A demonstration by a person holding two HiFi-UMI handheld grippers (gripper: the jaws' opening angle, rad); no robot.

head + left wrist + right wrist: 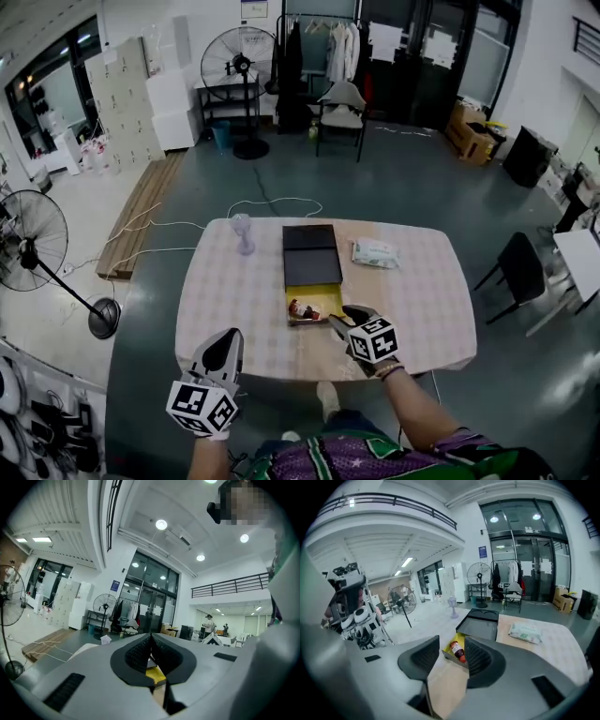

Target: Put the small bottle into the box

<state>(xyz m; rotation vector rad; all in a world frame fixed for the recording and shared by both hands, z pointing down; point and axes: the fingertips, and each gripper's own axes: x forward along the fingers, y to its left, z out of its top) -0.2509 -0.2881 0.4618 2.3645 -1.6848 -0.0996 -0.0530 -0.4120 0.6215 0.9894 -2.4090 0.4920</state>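
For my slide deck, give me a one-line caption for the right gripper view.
Open right gripper faces the small bottle lying in the box.

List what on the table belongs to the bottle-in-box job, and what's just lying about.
Job:
- bottle, lying in the box
- box, lid open
- right gripper, open, at the box
- left gripper, shut, off the table's near edge

Lying about:
- wipes pack
- clear glass
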